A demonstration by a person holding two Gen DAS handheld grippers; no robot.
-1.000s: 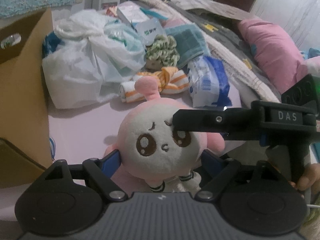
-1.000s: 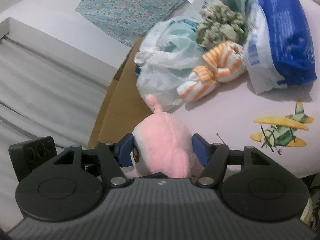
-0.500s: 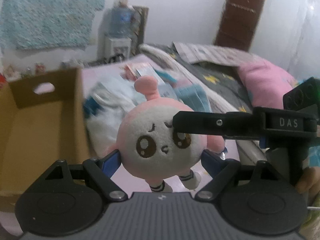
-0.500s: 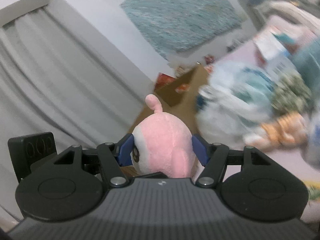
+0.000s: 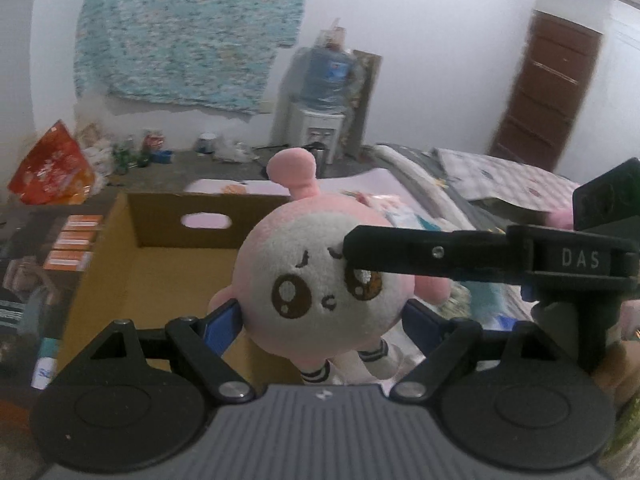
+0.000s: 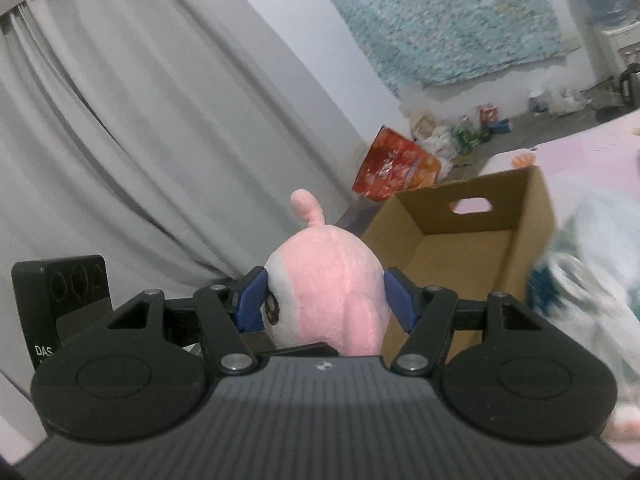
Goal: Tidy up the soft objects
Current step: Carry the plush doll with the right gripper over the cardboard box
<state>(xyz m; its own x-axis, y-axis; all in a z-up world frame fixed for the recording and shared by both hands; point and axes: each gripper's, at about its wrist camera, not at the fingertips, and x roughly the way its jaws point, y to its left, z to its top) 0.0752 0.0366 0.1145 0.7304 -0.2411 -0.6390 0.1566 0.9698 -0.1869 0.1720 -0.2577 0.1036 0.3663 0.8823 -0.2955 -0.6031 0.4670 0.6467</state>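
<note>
So the pink plush toy [image 5: 320, 284] is getting carried now, not sitting on the bed like it was a second ago. Both grippers are lifting it together: the left gripper [image 5: 320, 318] is pinching the round head from either side, blue pads squeezed into the fabric, and the right gripper [image 6: 324, 300] is pinching it front to back, one of its fingers [image 5: 424, 254] lying straight across the toy's face in the left wrist view. Neither pair of jaws is changing its width, they're just holding on.

What's changing is the background. The pile of bags and towels that was behind the toy is dropping out of sight, and the open cardboard box [image 5: 160, 264] is sliding in right behind and under it, looking empty inside as far as either view shows. The toy is hanging in the air just in front of the box opening, legs dangling.

Looks like the box is where the soft stuff is going, so the drop-in is probably coming up next.
</note>
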